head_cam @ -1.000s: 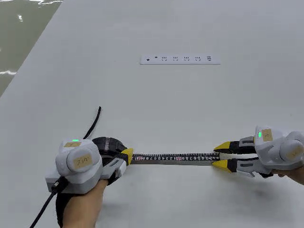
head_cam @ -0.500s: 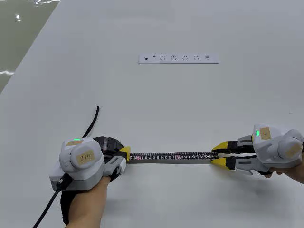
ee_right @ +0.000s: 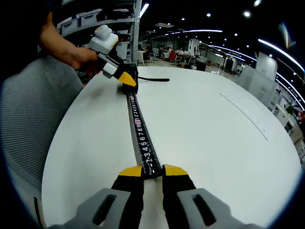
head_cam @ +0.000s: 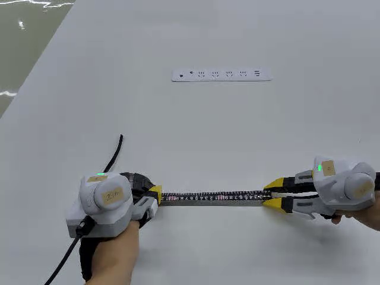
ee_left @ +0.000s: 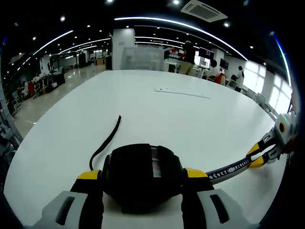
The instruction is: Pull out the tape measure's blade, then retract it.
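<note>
The black tape measure case (ee_left: 143, 174) lies on the white table, and my left gripper (ee_left: 143, 177) is shut on it, yellow tips at either side. In the head view the case (head_cam: 134, 180) sits at the lower left beside the left gripper (head_cam: 152, 200). The blade (head_cam: 212, 196) runs flat across the table to my right gripper (head_cam: 273, 193), which is shut on its end. In the right gripper view the numbered blade (ee_right: 139, 131) stretches from the right gripper (ee_right: 151, 171) to the case (ee_right: 129, 72). A black strap (head_cam: 116, 153) trails from the case.
A white power strip (head_cam: 221, 75) lies flat further back on the table (head_cam: 237, 136). The table's left edge borders a glossy floor (head_cam: 24, 35). A cable (head_cam: 62, 261) hangs from the left gripper's rear. Shelves and people stand far behind.
The head view has shifted a little. The blade's pulled-out length and both grips look the same as before.
</note>
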`<state>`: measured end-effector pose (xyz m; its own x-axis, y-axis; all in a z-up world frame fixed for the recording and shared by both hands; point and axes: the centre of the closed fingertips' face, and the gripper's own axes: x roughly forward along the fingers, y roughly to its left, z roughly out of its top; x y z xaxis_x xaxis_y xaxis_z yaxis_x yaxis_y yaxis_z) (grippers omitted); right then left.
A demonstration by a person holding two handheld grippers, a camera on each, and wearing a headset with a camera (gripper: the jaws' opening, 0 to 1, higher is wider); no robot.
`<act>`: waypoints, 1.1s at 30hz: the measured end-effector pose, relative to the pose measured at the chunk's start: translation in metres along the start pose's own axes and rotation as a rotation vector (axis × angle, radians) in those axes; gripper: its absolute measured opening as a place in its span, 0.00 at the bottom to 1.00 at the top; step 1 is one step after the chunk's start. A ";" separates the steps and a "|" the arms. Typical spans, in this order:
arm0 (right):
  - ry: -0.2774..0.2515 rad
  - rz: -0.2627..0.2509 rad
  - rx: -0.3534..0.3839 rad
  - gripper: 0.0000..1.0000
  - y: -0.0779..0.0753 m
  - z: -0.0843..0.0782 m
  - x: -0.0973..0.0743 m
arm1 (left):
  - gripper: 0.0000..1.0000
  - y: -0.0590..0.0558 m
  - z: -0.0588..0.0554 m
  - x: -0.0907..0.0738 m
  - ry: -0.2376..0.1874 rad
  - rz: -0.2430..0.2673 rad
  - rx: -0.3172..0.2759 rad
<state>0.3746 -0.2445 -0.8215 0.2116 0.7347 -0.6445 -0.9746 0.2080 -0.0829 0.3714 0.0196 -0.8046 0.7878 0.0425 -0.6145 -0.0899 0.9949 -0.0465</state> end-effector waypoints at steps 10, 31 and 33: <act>0.003 0.007 -0.012 0.12 -0.001 -0.001 0.000 | 0.61 0.000 -0.001 0.000 0.019 -0.009 0.011; 0.005 0.010 -0.016 0.12 -0.001 0.000 -0.001 | 0.61 0.001 -0.001 0.001 0.019 -0.035 -0.003; 0.005 0.008 -0.015 0.12 -0.001 0.001 -0.001 | 0.61 0.001 -0.001 0.001 0.020 -0.038 -0.008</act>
<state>0.3756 -0.2450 -0.8201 0.2031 0.7334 -0.6487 -0.9774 0.1919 -0.0890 0.3714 0.0204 -0.8054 0.7783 0.0024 -0.6279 -0.0647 0.9950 -0.0763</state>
